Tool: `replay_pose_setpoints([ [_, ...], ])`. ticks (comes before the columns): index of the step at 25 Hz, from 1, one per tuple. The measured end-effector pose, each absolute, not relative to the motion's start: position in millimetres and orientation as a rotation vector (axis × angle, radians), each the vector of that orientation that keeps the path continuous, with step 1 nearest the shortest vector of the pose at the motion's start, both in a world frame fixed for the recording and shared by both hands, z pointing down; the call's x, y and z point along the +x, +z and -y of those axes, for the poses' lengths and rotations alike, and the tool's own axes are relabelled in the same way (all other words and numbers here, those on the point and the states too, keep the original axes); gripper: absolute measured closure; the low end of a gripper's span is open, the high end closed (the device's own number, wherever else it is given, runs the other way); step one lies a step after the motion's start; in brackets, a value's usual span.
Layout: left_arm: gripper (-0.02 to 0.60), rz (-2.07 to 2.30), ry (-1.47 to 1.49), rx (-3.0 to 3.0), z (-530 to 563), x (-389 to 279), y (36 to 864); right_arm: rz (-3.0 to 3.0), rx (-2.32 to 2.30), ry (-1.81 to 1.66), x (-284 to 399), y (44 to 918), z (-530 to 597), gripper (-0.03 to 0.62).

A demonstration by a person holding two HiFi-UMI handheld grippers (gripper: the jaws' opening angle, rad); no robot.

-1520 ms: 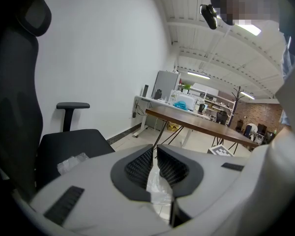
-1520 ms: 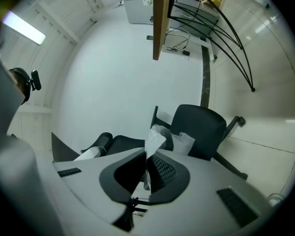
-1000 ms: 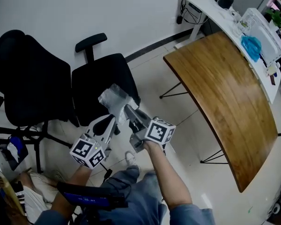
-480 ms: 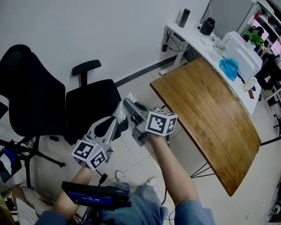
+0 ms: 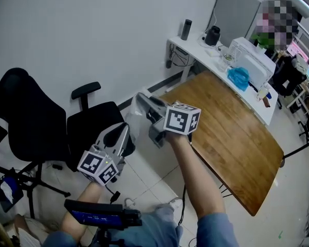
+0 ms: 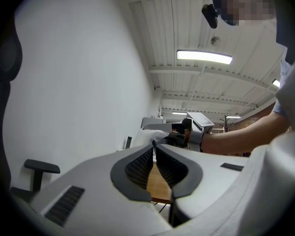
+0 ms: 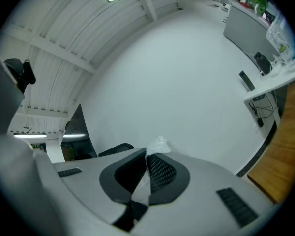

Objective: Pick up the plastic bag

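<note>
- blue-lit device [image 5: 98, 216]: lying nearest, at the bottom edge of the head view, by the person's lap.
- left gripper [image 5: 124, 131]: hanging low in the air, pointing up and away. Its jaws are standing closed to touching tips, and the ribbed pads are bowing apart behind them with nothing between. The tips are meeting right at an edge of the plastic bag [image 5: 133, 118] and appear to be nipping it.
- right gripper [image 5: 140, 97]: riding higher, just beyond the left one, on an outstretched forearm [image 5: 195, 179]. Its jaws are pressing shut, with a strip of the bag's film running down between the pads.
- plastic bag: translucent white and crumpled, hanging in the air between the two gripper tips. It is touching no surface and is hanging over the floor [image 5: 149, 169] off the wooden table's left corner.
- floor: pale tiles.
- black office chair [image 5: 95, 125]: standing left of the grippers, with one armrest showing.
- second black chair [image 5: 20, 115]: standing further left, with a tall back.
- wooden table [image 5: 237, 138]: showing a bare top on thin dark legs.
- white desk [image 5: 193, 49]: running along the table's far edge against the wall [image 5: 92, 30].
  - A dark cylinder [image 5: 186, 29] is standing at its far left end.
  - A dark pot [image 5: 212, 36] is standing beside the cylinder.
  - A clear box [image 5: 252, 58] is sitting mid-desk.
  - A blue bundle [image 5: 239, 77] is lying at the desk's front edge.
- ceiling [image 6: 226, 28]: white ribbed panels, with a strip light [image 6: 204, 57] glowing.
</note>
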State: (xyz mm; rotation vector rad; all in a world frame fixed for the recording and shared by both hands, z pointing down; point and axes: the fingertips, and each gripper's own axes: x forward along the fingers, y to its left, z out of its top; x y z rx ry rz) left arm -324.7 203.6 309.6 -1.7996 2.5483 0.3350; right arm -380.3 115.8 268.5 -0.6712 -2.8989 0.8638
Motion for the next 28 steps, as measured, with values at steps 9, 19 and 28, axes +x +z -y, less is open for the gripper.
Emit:
replay_pose_setpoints([
  [9, 0.558, -2.468, 0.295, -1.86, -100.9, -279.4, 288.6, 3.053, -0.669, 0.801, -318.4, 216.4, -5.4, 0.591],
  [19, 0.558, -2.381, 0.247, -2.051, 42.7, -190.7, 303.8, 3.246, -0.43, 0.762, -189.1, 211.7, 160.5, 0.591],
  [28, 0.558, -2.315, 0.202, -2.273, 129.9, -117.2, 338.2, 3.239, -0.042, 0.915, -65.6, 292.5, 265.0, 0.591],
])
